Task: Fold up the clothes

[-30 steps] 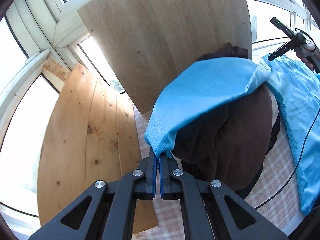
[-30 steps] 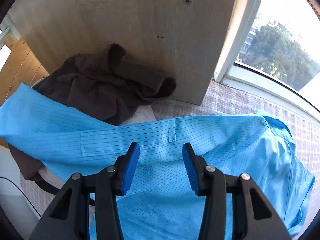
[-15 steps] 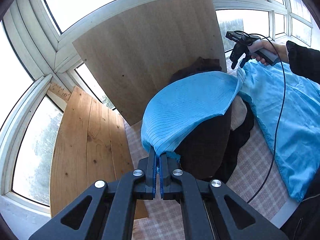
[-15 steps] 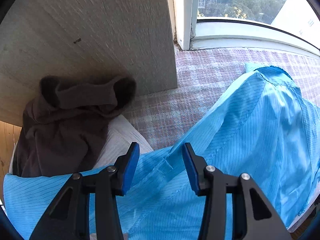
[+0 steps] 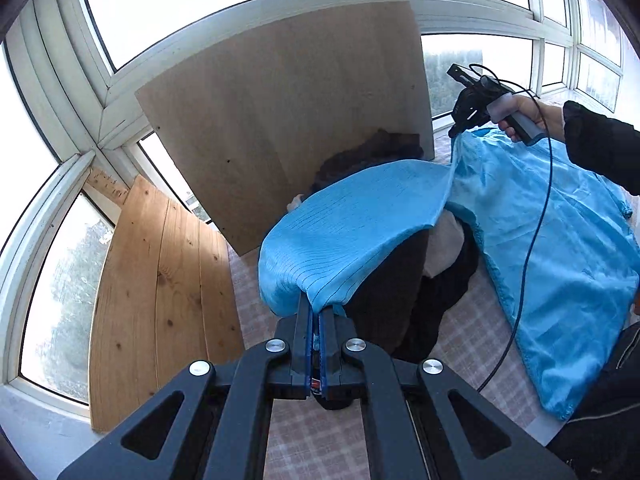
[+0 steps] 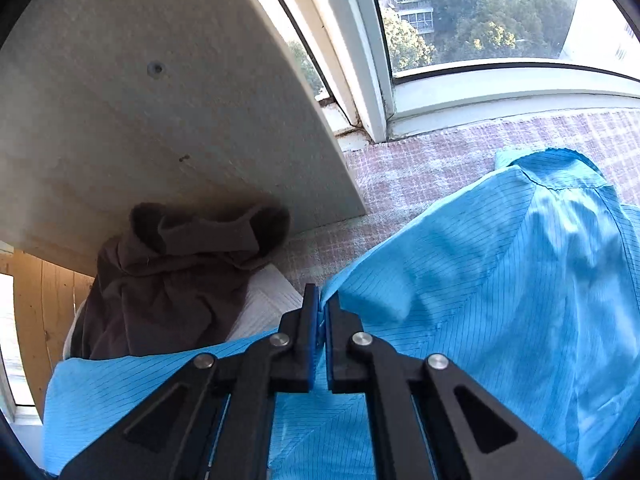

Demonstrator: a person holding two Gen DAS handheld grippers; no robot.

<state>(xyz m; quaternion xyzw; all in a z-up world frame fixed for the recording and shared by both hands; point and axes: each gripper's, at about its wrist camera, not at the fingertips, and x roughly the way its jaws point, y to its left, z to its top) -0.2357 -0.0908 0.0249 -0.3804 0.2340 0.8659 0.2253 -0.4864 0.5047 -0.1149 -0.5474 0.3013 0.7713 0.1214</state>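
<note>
the right hand-held gripper [image 6: 322, 308] has just been closing, and its jaws now stand together on a fold of the blue striped garment [image 6: 500, 280]; half a second ago they stood apart above the cloth. in the left wrist view that same gripper sits at about 2 o'clock, held by a person's hand [image 5: 524, 114] in a dark sleeve. the left hand-held gripper [image 5: 316, 320] stays clamped on another edge of the garment at 6 o'clock, so the blue cloth hangs stretched between the two grips, arching over the heap of brown clothes [image 6: 172, 272] that lies against the leaning wooden board [image 5: 288, 120]. the rest of the garment spreads at 3 o'clock on the checked cloth of the bench [image 5: 460, 340]. with both ends now pinched, the piece looks ready to be lifted clear of the heap and laid flat for a first fold; that step is not yet done.
</note>
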